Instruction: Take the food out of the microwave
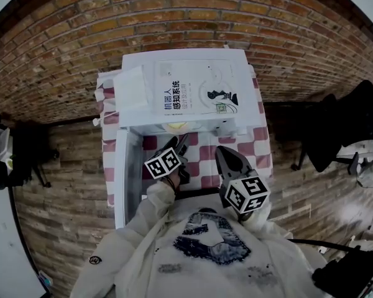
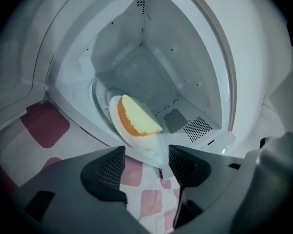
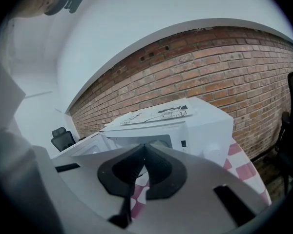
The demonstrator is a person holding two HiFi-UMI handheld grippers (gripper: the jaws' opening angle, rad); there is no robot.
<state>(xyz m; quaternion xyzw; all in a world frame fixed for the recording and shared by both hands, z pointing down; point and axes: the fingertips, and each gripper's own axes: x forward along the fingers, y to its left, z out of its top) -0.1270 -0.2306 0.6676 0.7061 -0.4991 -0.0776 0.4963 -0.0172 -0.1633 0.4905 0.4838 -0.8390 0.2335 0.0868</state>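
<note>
A white microwave (image 1: 186, 113) stands on a pink-and-white checked cloth (image 1: 202, 166), and its door (image 1: 128, 179) hangs open to the left. Inside, a white plate (image 2: 129, 139) carries a yellow wedge of food with an orange crust (image 2: 136, 118) near the front of the cavity. My left gripper (image 2: 146, 164) is open at the microwave's mouth, with the plate's near edge just ahead of the gap and neither pad touching it. That left gripper (image 1: 181, 141) points into the opening. My right gripper (image 3: 144, 156) is shut on nothing and held back from the microwave; it (image 1: 224, 153) hovers over the cloth.
A printed booklet (image 1: 199, 89) and a white box (image 1: 132, 95) lie on top of the microwave. A brick wall (image 3: 224, 77) runs behind the table. A black office chair (image 1: 342, 129) stands to the right and dark equipment (image 1: 18, 154) to the left.
</note>
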